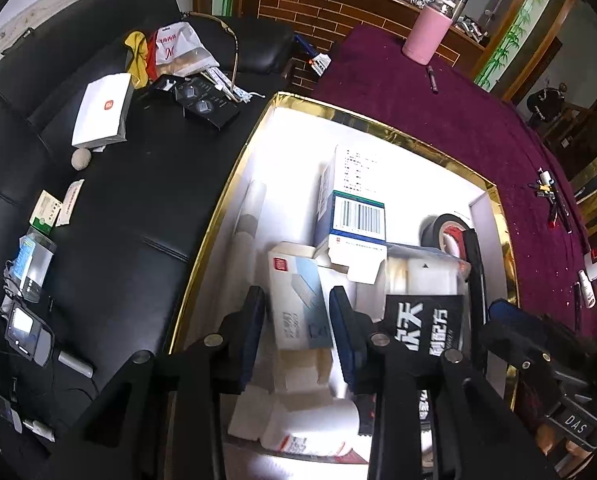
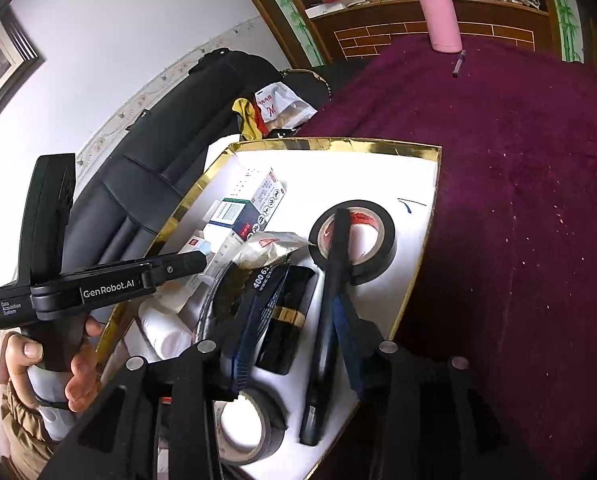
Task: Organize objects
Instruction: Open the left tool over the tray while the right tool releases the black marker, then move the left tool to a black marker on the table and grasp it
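A white carton with a gold rim (image 1: pixel 378 124) (image 2: pixel 330 145) stands on the purple cloth and holds small boxes, tape and packets. My left gripper (image 1: pixel 298 320) reaches down into it. A white and grey-blue box (image 1: pixel 298 304) stands between its pads with thin gaps on both sides, so it is open. My right gripper (image 2: pixel 296 336) is open over the carton's right side. A long black pen (image 2: pixel 327 280) (image 1: pixel 474 264) lies free by the right finger, its tip resting on a black tape roll (image 2: pixel 354 240). A black packet with a gold band (image 2: pixel 288 316) lies between the fingers.
A second tape roll (image 2: pixel 250 428) lies under the right gripper. The black sofa (image 1: pixel 130 200) on the left carries a white box (image 1: pixel 102 110) and small clutter. A pink tumbler (image 1: pixel 426 34) and pens (image 1: pixel 432 78) stand on the purple cloth (image 2: pixel 518 200). A hand (image 2: pixel 78 364) holds the left gripper's handle.
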The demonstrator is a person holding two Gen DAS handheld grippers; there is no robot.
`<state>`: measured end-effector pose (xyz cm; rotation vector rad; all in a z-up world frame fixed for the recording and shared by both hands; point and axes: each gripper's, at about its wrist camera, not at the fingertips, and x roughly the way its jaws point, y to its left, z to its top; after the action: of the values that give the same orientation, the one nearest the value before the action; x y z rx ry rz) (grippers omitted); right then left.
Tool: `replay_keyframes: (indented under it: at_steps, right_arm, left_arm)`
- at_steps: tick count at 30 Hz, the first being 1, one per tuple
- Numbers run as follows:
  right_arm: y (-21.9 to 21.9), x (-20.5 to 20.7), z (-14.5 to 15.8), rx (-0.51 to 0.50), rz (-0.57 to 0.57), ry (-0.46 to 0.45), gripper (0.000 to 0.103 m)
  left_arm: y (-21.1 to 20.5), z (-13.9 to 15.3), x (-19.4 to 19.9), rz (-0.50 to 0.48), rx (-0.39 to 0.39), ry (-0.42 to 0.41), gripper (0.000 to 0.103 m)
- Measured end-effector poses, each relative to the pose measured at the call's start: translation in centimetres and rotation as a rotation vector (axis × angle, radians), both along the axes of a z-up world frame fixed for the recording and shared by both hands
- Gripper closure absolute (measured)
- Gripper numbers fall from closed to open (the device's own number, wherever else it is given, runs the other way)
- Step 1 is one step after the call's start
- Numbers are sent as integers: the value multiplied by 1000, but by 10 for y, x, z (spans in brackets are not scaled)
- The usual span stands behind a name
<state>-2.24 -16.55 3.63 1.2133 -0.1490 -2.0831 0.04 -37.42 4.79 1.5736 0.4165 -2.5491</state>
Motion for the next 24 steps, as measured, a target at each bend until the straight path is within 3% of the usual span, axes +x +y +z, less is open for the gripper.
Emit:
replay_keyframes:
  at_steps: [12,16,21,24]
  right_arm:
    - [32,18,23,25,-42,119,43]
    - [46,17,21,22,-69,110,37]
    - [67,18,22,8,-108,112,15]
    - [88,21,25,-1,-140,117,11]
  left_arm:
    - [27,24,44,1,32,88,59]
    - [42,34,51,-24,33,99,59]
    - [68,47,55,-66,27,115,52]
    - [86,53,56,-95,34,122,50]
